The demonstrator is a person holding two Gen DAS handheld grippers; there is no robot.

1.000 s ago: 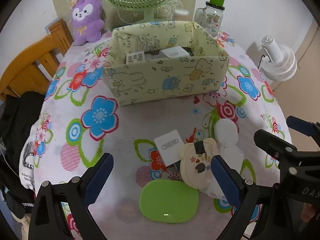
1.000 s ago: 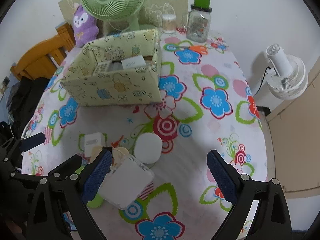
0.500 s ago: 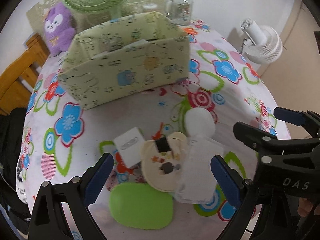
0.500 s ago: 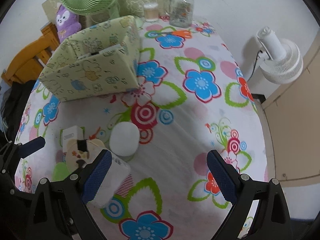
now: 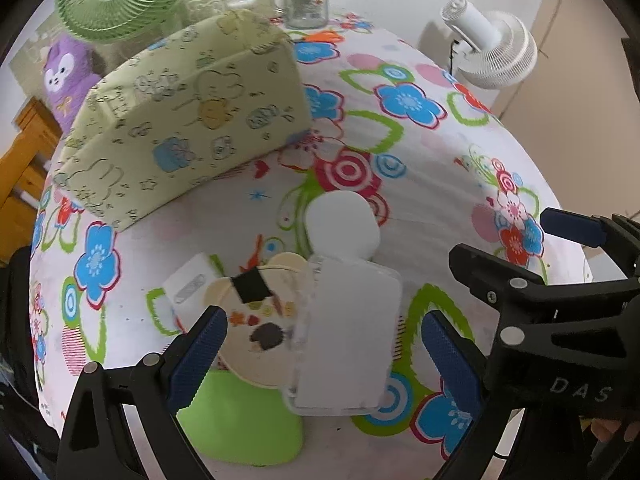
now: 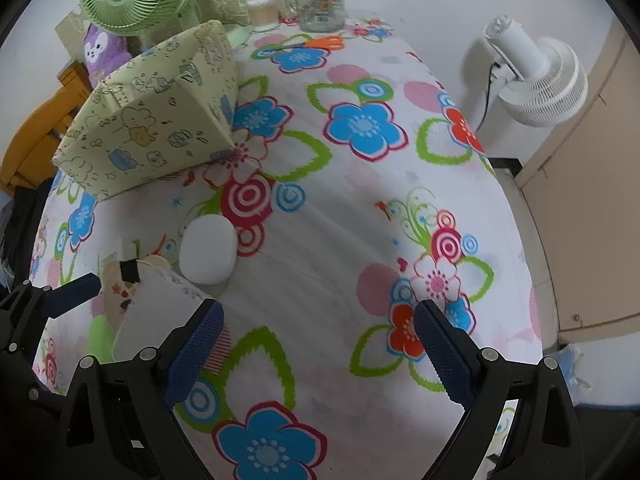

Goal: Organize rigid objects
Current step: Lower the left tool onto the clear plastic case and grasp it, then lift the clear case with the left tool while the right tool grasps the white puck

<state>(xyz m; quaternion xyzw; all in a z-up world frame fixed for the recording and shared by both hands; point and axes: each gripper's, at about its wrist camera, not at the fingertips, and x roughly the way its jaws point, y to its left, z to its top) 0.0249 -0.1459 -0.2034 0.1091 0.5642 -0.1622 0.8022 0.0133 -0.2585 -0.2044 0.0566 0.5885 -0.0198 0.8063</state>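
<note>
On table (image 5: 240,216): 5 rigid objects, 1 box (image 5: 188,120).

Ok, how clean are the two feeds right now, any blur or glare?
Left wrist: the fabric box is smeared with motion blur, the clear case nearer is sharper. Right wrist: the tablecloth is softly blurred. Both show strong fisheye bending and even light, no glare.

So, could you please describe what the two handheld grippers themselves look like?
Both the left gripper and the right gripper have black angular frames with silver screws and two fingers faced with dark blue textured pads. White letters "DAS" mark the right gripper's body in the left wrist view.
</note>
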